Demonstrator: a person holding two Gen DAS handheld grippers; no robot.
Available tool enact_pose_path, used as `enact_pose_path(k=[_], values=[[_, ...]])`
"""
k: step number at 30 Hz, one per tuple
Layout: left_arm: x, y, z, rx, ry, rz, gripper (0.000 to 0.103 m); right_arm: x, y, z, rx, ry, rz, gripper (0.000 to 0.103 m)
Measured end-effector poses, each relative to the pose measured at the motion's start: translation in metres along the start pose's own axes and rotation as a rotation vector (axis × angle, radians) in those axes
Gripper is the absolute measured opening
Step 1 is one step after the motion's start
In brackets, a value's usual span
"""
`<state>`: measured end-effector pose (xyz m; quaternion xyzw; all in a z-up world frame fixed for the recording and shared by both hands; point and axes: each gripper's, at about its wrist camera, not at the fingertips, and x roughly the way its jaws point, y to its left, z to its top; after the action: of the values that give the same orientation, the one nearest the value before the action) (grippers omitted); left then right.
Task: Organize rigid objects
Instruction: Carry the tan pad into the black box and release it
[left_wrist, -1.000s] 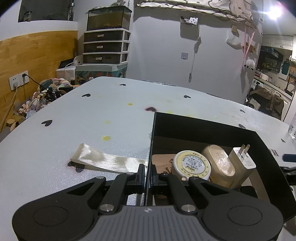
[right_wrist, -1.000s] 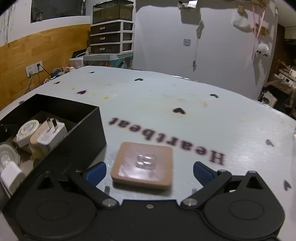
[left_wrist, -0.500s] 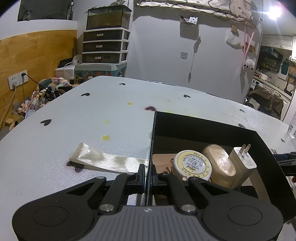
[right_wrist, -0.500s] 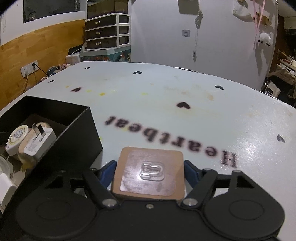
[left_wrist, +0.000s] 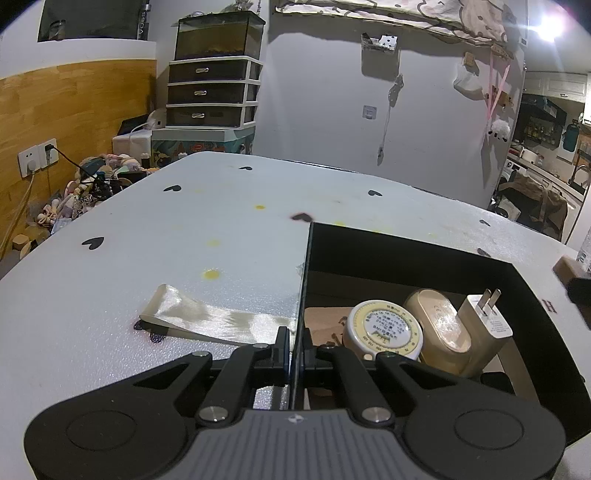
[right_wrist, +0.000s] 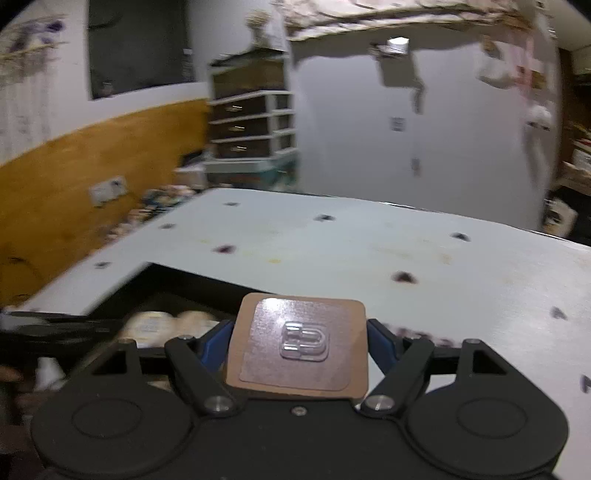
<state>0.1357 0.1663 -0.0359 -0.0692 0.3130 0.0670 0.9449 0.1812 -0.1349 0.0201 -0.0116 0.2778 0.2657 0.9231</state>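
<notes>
My left gripper (left_wrist: 294, 349) is shut on the left wall of a black box (left_wrist: 413, 254) on the white table. Inside the box lie a round yellow-rimmed tape measure (left_wrist: 382, 329), a beige oval case (left_wrist: 437, 325) and a white plug adapter (left_wrist: 487, 325). My right gripper (right_wrist: 297, 341) is shut on a brown square card with a clear adhesive hook (right_wrist: 301, 349), held in the air above the table near the box's right side (right_wrist: 177, 284). The card's edge shows at the right in the left wrist view (left_wrist: 567, 267).
A folded cream ribbon (left_wrist: 207, 319) lies on the table left of the box. The white table top (left_wrist: 184, 236) has black heart marks and yellow stains. A drawer unit (left_wrist: 212, 92) stands behind the table against the wall.
My right gripper closed on the hook card, lifted it off the table and moved it left toward the box. My left gripper kept its hold on the box wall.
</notes>
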Motion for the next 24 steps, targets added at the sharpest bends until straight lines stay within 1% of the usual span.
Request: enact_pose_path(k=[2, 4, 6, 8, 11, 17, 20, 24], values=[[0.0, 0.0, 0.0, -0.001, 0.0, -0.001, 0.004, -0.004, 0.013, 0.001, 0.001, 0.015, 0.057, 0.078], [0.0, 0.0, 0.0, 0.0, 0.0, -0.001, 0.004, -0.003, 0.025, 0.0, 0.018, 0.056, 0.097, 0.078], [0.0, 0.0, 0.0, -0.001, 0.0, -0.002, 0.004, 0.004, 0.034, -0.003, 0.051, 0.114, 0.122, 0.078], [0.0, 0.001, 0.0, -0.001, -0.001, -0.003, 0.004, 0.01, 0.039, -0.005, 0.069, 0.15, 0.143, 0.078], [0.0, 0.001, 0.0, -0.001, -0.002, -0.009, 0.004, 0.013, 0.051, -0.006, 0.038, 0.149, 0.112, 0.078], [-0.001, 0.004, -0.001, -0.008, -0.008, -0.02, 0.004, 0.011, 0.069, -0.005, -0.02, 0.165, 0.102, 0.078], [0.0, 0.005, -0.002, -0.008, -0.009, -0.022, 0.004, 0.016, 0.075, -0.005, -0.033, 0.186, 0.094, 0.078], [0.0, 0.006, -0.003, -0.01, -0.011, -0.028, 0.004, 0.022, 0.079, -0.005, -0.029, 0.237, 0.085, 0.078]])
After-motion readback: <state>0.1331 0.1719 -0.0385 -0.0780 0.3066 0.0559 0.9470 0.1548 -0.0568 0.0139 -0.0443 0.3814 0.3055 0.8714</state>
